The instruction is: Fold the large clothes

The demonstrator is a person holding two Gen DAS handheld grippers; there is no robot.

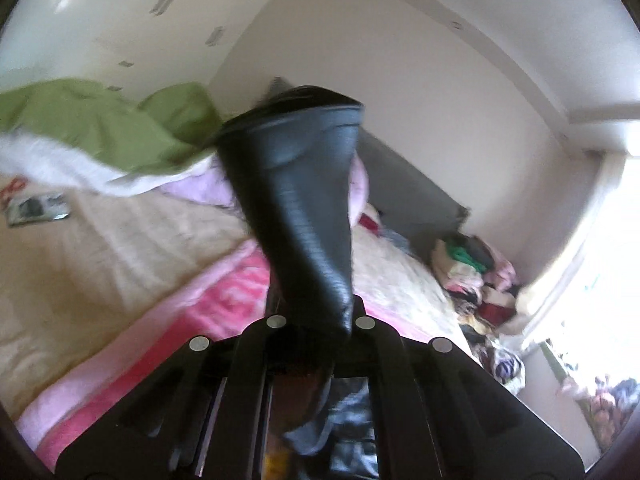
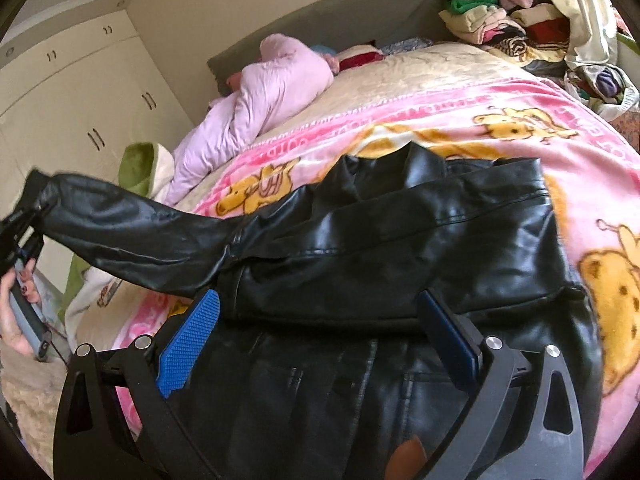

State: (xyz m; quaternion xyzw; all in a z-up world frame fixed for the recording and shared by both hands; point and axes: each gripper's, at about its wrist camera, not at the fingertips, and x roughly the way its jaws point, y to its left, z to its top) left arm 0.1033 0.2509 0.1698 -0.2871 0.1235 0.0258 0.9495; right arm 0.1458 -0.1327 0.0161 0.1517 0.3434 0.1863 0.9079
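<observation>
Two grippers on one black leather jacket [image 2: 392, 248], which lies spread across a pink cartoon blanket [image 2: 500, 92] on the bed. Left gripper [image 2: 20, 224] is clamped on the sleeve [image 2: 132, 228] near its cuff end and holds it up off the bed, stretched out to the left of the jacket body; a hand [image 2: 14, 312] grips its handle at the left edge of the right wrist view. From the left wrist view, the sleeve [image 1: 304, 208] rises straight out from between the closed jaws of the left gripper [image 1: 320, 328] and fills the centre of frame, cuff opening at the top, blurred.

Right gripper [image 2: 320, 320] has jaws wide apart, blue pads [image 2: 188, 344] showing, nothing pinched. It hovers over the jacket's near part, with the folded-over body of the jacket lying just ahead of and between the fingertips; can't tell if the pads touch the leather.

Around it: pink quilted garment [image 2: 264, 92] heaped near the headboard, well apart from the jacket; green blanket [image 1: 100, 120] off to the left; pile of clothes [image 2: 500, 28] in the far corner of the bed; white wardrobe [image 2: 80, 92] along the wall.
</observation>
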